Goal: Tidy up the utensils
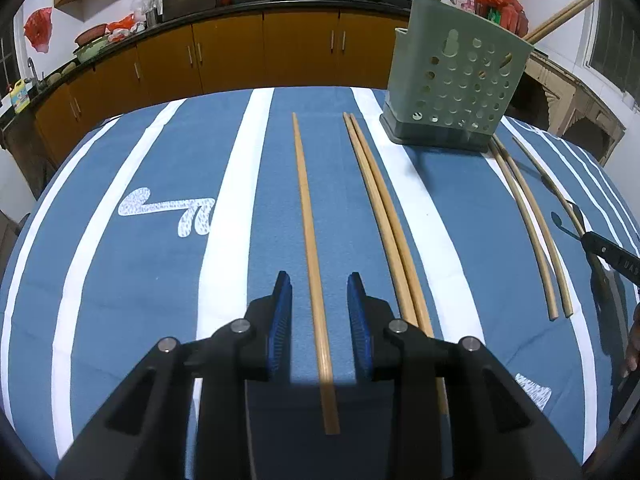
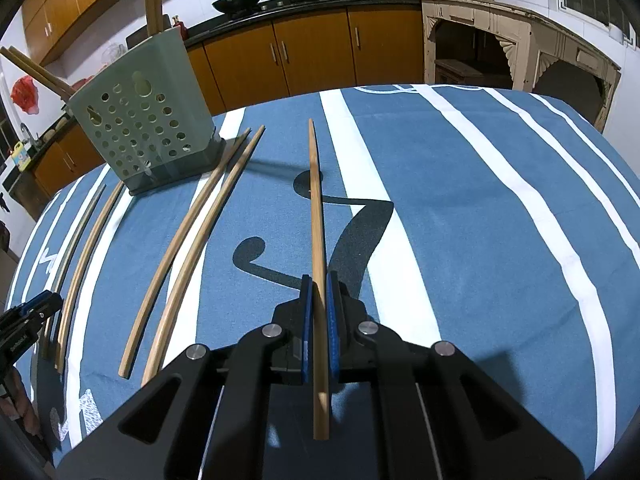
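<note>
Covering the desk (image 1: 120,280) is a blue cloth with white stripes, and its far edge curves off before orange kitchen cabinets (image 1: 240,52); the widest bare stretch lies on the left in the left wrist view and on the right in the right wrist view

A pale green perforated plastic utensil holder (image 1: 456,80) stands upright near the far edge, with wooden chopsticks sticking out of its top

The left tool (image 1: 319,280) has its blue pads apart, gripping nothing; one long wooden chopstick (image 1: 308,220) lies flat on the cloth between them, touching neither pad

A pair of wooden chopsticks (image 1: 384,216) lies just to its right, and a further two chopsticks (image 1: 532,232) lie beyond, nearer the holder

The right tool (image 2: 319,280) is clamped tight on a single wooden chopstick (image 2: 315,200), which points away toward the far edge, lifted clear of the cloth with its shadow below
</note>
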Demonstrator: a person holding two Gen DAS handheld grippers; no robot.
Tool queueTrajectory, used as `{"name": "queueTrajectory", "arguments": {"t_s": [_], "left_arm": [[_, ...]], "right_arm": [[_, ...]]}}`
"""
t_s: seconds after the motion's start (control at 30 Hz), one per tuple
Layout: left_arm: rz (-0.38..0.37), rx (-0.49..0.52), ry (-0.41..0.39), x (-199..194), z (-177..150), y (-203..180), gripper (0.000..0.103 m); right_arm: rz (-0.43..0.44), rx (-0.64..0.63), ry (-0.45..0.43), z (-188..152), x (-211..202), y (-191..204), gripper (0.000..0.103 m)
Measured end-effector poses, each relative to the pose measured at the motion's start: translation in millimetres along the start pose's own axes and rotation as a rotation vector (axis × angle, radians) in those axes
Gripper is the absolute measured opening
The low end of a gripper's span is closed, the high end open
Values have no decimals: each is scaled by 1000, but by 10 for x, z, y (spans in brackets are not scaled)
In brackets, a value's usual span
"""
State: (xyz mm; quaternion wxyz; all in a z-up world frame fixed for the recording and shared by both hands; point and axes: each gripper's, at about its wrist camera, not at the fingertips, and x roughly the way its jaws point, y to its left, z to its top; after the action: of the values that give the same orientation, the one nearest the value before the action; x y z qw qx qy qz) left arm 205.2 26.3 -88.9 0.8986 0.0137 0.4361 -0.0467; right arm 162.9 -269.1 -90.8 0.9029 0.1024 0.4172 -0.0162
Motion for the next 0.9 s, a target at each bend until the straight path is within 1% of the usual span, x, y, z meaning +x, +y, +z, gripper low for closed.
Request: {"name": "queueTrajectory", "arguments": {"t_s": [0.23, 0.37, 0.5, 0.57, 0.63, 0.8, 0.9], "left_arm": [[-6, -21, -2, -2, 0, 22, 31], [21, -4, 1, -21, -29, -6, 30], [23, 0, 2, -51, -75, -11, 28], [26, -8, 0, -74, -98, -2, 23], [24, -15, -1, -86, -111, 7, 9], [14, -8, 3, -82, -108, 13, 8], [7, -18, 11, -111, -83, 46, 7]], "right_arm": [[0, 0, 0, -3, -4, 0, 8], [-9, -20, 3, -38, -26, 25, 8], [3, -13, 4, -54, -29, 8, 8], [1, -15, 4, -55, -30, 8, 8], [-2, -27, 5, -58, -34, 16, 8], [41, -14, 3, -72, -87, -40, 8], [58, -17, -46, -65, -230, -51, 8]]}}
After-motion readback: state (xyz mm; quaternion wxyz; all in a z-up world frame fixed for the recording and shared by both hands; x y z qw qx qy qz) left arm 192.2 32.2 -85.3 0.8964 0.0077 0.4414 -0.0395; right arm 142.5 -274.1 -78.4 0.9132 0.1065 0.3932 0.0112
